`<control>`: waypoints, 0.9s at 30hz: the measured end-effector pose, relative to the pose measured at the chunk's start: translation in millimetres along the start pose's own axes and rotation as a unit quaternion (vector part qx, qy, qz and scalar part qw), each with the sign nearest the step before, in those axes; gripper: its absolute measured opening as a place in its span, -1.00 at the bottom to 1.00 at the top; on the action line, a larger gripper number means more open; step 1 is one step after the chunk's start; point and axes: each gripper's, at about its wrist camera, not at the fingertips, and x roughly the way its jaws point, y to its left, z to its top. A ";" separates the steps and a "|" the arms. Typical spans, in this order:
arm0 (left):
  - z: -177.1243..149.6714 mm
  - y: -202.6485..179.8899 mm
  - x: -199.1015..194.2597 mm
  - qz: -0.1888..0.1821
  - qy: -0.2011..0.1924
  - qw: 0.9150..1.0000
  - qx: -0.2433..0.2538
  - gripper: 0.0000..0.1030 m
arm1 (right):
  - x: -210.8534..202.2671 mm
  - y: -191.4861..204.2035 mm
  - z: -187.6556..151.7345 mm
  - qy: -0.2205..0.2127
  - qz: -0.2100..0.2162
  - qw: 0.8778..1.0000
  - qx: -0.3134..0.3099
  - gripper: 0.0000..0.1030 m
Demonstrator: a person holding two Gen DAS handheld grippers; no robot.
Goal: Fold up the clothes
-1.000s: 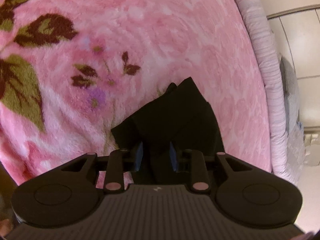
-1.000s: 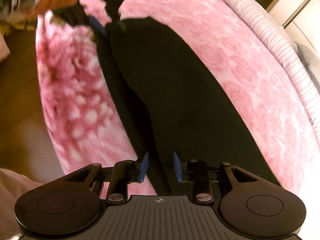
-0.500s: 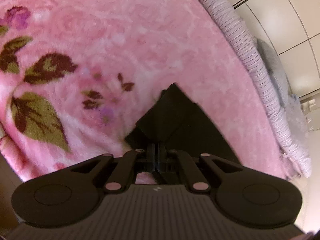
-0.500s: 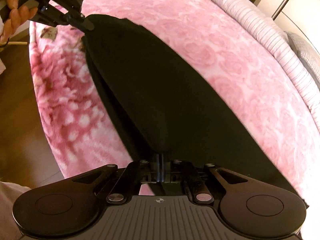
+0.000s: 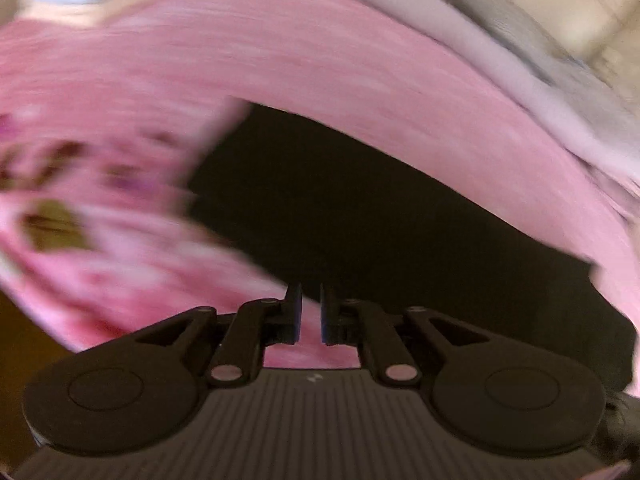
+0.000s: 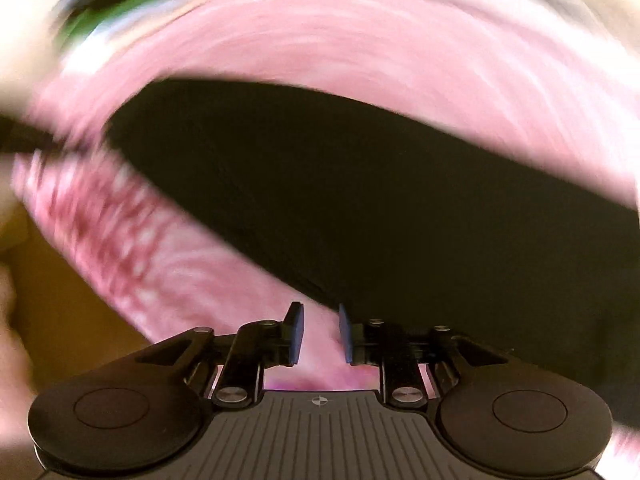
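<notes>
A black garment [image 5: 360, 208] lies spread flat on the pink floral blanket [image 5: 280, 60]. Both views are heavily motion-blurred. My left gripper [image 5: 310, 312] is open, with pink blanket showing in the gap between its fingers; the cloth's edge lies just ahead of the tips. In the right wrist view the same black garment [image 6: 360, 184] stretches from upper left to right. My right gripper [image 6: 320, 334] is open over the blanket, nothing between its blue pads, the cloth's near edge just to its right.
A pale striped bed edge [image 5: 520, 80] runs along the far right side. Brown floor [image 6: 60, 300] shows beyond the blanket's left edge. A blurred dark shape [image 6: 24, 140] at far left may be the other gripper. Something green and white [image 6: 112, 12] sits far back.
Both grippers were shut on the black garment half a second ago; now both have opened and let it go. The garment lies flatter and wider on the blanket. Both cameras are moving fast.
</notes>
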 end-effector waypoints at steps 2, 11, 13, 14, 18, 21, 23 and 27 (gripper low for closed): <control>-12.0 -29.9 15.9 -0.051 -0.003 0.999 0.013 -0.91 | -10.3 -22.3 -3.9 -0.004 0.008 0.998 0.058 -0.59; -52.2 -46.5 46.5 -0.187 -0.056 0.981 -0.007 -0.82 | -26.1 -136.6 -76.0 -0.146 0.169 0.915 0.337 -0.59; -58.6 -27.7 43.2 -0.212 -0.069 0.974 -0.035 -0.69 | -19.1 -133.7 -91.3 -0.170 0.190 0.902 0.350 -0.59; -63.0 -18.3 41.7 -0.226 -0.075 0.970 -0.044 -0.65 | -15.6 -132.3 -98.9 -0.182 0.200 0.894 0.356 -0.59; -77.8 17.0 30.6 -0.250 -0.105 0.959 -0.084 -0.62 | -17.9 -114.3 -120.0 -0.216 0.189 0.887 0.361 -0.58; -79.0 41.6 18.1 -0.263 -0.103 0.946 -0.161 -0.58 | -28.5 -94.0 -130.6 -0.233 0.151 0.893 0.353 -0.58; -76.7 58.4 9.2 -0.276 -0.119 0.935 -0.187 -0.46 | -36.1 -80.5 -136.0 -0.243 0.128 0.897 0.345 -0.58; -66.3 87.8 9.1 -0.271 -0.122 0.921 -0.252 -0.43 | -39.4 -61.5 -129.9 -0.257 0.156 0.885 0.355 -0.57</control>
